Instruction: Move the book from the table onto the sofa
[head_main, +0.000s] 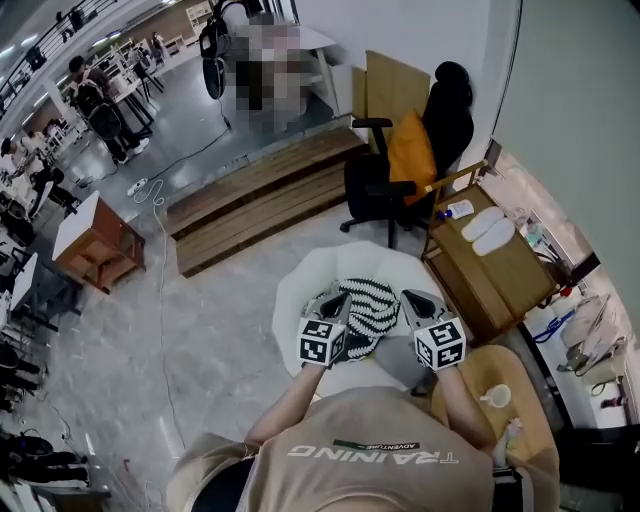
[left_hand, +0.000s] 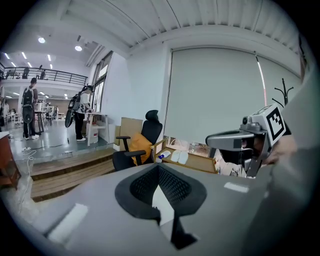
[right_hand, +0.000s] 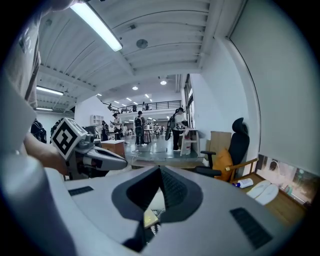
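We hold the left tongs (head_main: 329, 300) and right tongs (head_main: 412, 298), jaws pressed together, flanking the black-and-white zigzag-patterned book (head_main: 368, 306) on the round white table (head_main: 298, 285) at lower centre

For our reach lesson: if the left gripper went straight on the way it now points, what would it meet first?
Probably the round white table, which the left gripper seems angled down at; past it stands the black office chair with an orange cushion. Depth is unclear.
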